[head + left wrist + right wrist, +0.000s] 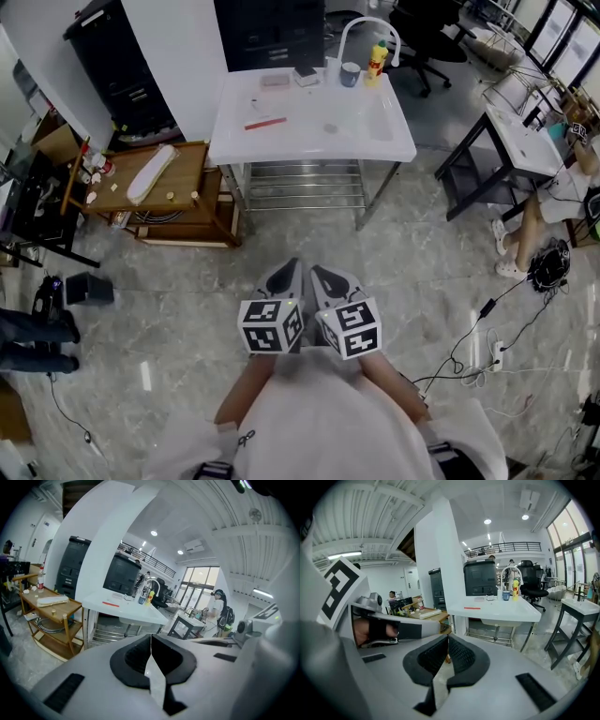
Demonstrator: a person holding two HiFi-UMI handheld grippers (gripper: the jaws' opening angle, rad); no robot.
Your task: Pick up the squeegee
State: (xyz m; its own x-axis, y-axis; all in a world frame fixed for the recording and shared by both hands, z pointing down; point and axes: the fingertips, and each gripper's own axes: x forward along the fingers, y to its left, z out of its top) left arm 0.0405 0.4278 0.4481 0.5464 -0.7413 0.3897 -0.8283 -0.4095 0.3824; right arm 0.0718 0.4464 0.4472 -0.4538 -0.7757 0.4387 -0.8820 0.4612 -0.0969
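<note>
Nothing is picked up yet: the left gripper [289, 272] and right gripper [321, 274], both closed and empty, hang well short of the white table [305, 141], where a thin red tool [265, 123], possibly the squeegee, lies.

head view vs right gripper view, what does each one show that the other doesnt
Only the head view: a power strip on the floor, and both grippers from above, left gripper beside right gripper. Only the right gripper view: its own jaws, together with nothing between them, plus ceiling lights and a balcony railing. Both: the white table, the thin red item on it, the yellow bottle and the wooden cart.
</note>
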